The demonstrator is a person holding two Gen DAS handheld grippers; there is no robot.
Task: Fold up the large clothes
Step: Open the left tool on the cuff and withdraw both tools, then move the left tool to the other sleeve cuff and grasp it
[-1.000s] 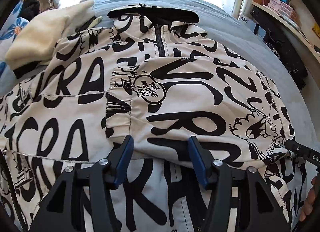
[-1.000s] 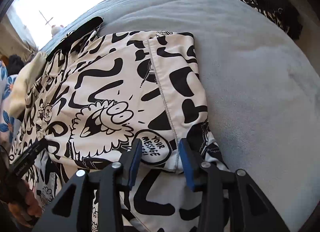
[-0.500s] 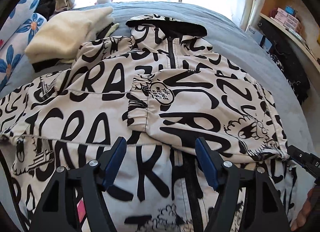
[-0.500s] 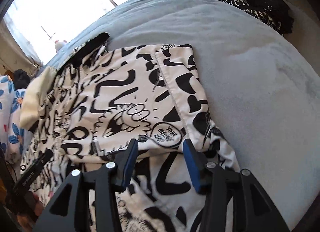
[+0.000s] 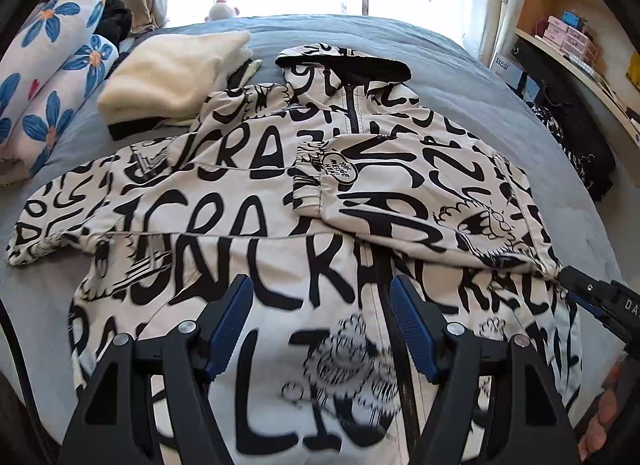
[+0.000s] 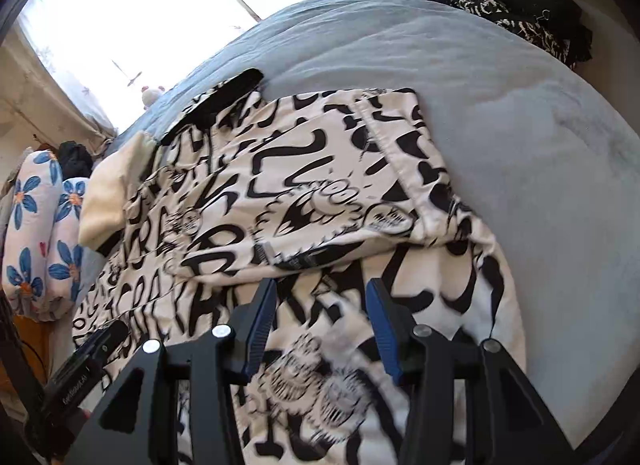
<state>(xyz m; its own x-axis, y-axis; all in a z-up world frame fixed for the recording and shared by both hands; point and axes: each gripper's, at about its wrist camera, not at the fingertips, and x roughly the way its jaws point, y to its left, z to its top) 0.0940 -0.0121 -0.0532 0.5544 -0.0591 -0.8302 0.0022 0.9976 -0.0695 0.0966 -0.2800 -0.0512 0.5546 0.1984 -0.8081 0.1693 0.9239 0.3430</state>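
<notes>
the printed hooded jacket (image 5: 320, 193) lies face up across the middle of the bed (image 5: 500, 113), hood toward the far edge by the window. its right-side sleeve (image 5: 400, 189) is already folded in across the chest, cuff near the zip, while the other sleeve (image 5: 80, 205) lies stretched out toward the bed's left edge.

what has just changed: both pairs of tongs have lifted off and drawn back toward the near edge. a second ago the left tongs (image 5: 320, 325) sat right at the folded sleeve's lower edge and the right tongs (image 6: 320, 325) were at its outer corner by the speech-bubble print; now that sleeve lies well ahead of both and more of the hem shows beneath them. the sleeve itself has stayed put, so that fold looks placed and let go.

the left tongs are released, blue pads wide apart over the lower front with nothing between them. the right tongs are likewise released, narrower, empty above the hem; in the left view they show at the right by the fold's corner.

i judge the task partly done: the outstretched sleeve is probably next, then the body folds. the cream folded garment (image 5: 172, 73) sits at the far left corner, touching the jacket's shoulder.
</notes>
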